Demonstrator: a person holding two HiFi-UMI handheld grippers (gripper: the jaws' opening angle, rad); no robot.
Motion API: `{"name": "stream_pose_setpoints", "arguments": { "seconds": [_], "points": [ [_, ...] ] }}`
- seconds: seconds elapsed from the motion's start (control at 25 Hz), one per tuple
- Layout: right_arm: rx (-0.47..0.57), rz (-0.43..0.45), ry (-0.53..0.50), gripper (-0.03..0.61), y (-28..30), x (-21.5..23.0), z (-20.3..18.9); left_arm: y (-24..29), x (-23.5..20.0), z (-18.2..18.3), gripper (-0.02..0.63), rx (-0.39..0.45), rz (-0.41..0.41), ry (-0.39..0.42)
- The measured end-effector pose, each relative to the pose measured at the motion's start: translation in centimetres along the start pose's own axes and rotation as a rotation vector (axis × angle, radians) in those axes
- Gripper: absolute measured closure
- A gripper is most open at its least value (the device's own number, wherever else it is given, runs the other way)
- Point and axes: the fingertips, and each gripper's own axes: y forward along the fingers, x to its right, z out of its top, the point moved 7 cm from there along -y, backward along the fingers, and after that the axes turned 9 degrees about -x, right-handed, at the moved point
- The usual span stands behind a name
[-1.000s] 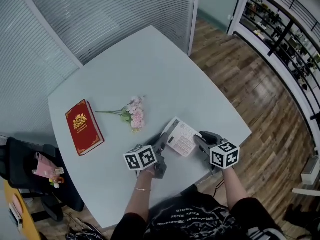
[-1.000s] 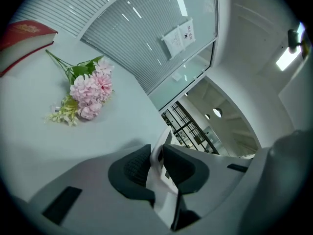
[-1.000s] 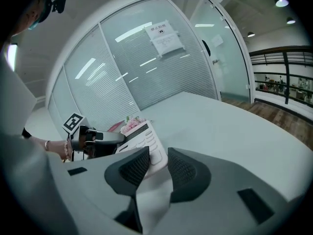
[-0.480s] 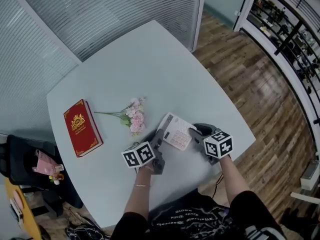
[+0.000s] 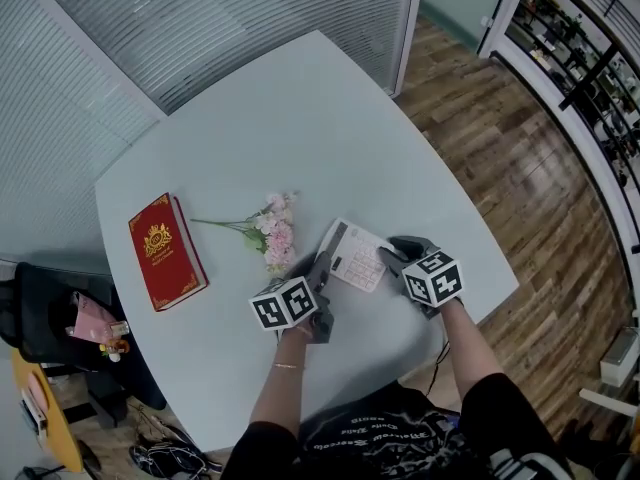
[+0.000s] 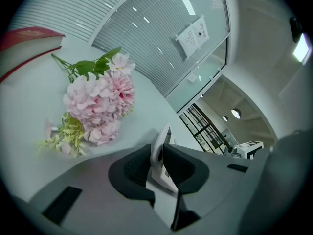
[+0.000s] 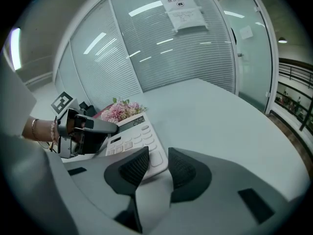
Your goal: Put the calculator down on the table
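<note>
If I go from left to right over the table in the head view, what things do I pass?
red book → pink flowers → calculator

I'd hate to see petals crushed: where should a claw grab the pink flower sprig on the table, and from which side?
Take the thin green stem, from above, on the side facing the red book. The sprig lies flat, and the stem sticks out bare there, away from the pink blossoms.
</note>
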Motion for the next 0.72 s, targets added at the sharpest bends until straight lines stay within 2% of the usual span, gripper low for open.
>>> {"name": "stream_pose_setpoints", "arguments": {
  "seconds": [0.24,0.4,0.48,0.56,0.72],
  "points": [
    [-0.038,-0.046,-0.011,0.442,0.6,0.2,0.5,0.2,0.4,0.3,0.526,0.002,0.042,0.039],
    [-0.028,-0.053,0.014,0.436,0.5,0.3,0.5,0.2,0.1,0.1,0.517,0.016,0.045,-0.037],
    [-0.011,-0.048,0.030,0.400,0.3,0.1,0.4,0.2,0.0,-0.2,0.464,-0.004,0.062,-0.037],
    [0.012,-0.040,0.043,0.341,-0.2,-0.1,0.4,0.0,0.1,-0.5,0.338,-0.020,0.072,-0.023],
    [0.057,-0.056,0.042,0.327,-1.4,-1.3,0.2,-1.2,0.7,-0.8,0.304,-0.003,0.072,0.008]
  ]
}}
